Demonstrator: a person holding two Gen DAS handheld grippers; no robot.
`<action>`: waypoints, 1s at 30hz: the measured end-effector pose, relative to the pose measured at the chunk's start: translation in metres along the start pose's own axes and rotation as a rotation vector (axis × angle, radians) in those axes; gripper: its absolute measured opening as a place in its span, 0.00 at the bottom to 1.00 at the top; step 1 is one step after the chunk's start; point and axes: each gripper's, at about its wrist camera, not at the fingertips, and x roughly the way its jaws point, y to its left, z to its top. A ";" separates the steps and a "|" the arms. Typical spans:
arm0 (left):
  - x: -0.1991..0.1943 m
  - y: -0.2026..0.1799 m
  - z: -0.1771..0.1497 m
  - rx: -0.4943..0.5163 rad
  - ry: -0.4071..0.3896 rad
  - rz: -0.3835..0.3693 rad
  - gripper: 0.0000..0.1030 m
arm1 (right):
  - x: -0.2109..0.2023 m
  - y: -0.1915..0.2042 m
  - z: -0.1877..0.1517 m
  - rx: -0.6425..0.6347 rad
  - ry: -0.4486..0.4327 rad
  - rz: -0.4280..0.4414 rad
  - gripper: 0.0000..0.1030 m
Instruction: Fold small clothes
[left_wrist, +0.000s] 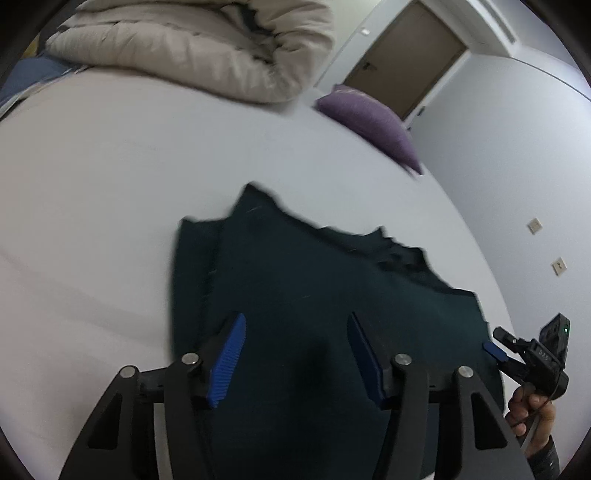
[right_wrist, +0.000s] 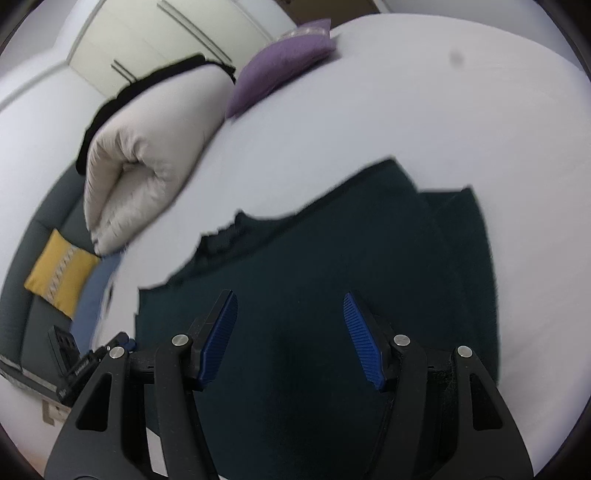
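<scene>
A dark green garment (left_wrist: 314, 295) lies flat on the white bed sheet (left_wrist: 110, 184), with one side folded over along its left edge. My left gripper (left_wrist: 297, 332) is open and empty, just above the garment's near part. The right gripper (left_wrist: 496, 341) shows at the garment's right edge in the left wrist view. In the right wrist view the same garment (right_wrist: 332, 251) fills the centre, and my right gripper (right_wrist: 290, 314) is open and empty above it. The left gripper (right_wrist: 122, 341) shows at the garment's left edge there.
A folded beige duvet (left_wrist: 203, 48) lies at the far side of the bed, also in the right wrist view (right_wrist: 147, 147). A purple cushion (left_wrist: 369, 118) sits near the bed's edge. A yellow cushion (right_wrist: 61, 273) lies on a grey sofa beyond the bed.
</scene>
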 end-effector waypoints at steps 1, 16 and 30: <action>0.001 0.006 -0.001 -0.009 -0.001 -0.002 0.49 | 0.000 -0.004 -0.005 -0.014 -0.013 -0.034 0.51; -0.049 -0.024 -0.037 0.147 -0.086 0.054 0.53 | -0.056 0.010 -0.039 0.042 -0.070 0.131 0.42; -0.040 -0.022 -0.088 0.281 0.002 0.122 0.49 | -0.032 -0.009 -0.115 0.082 0.043 0.176 0.34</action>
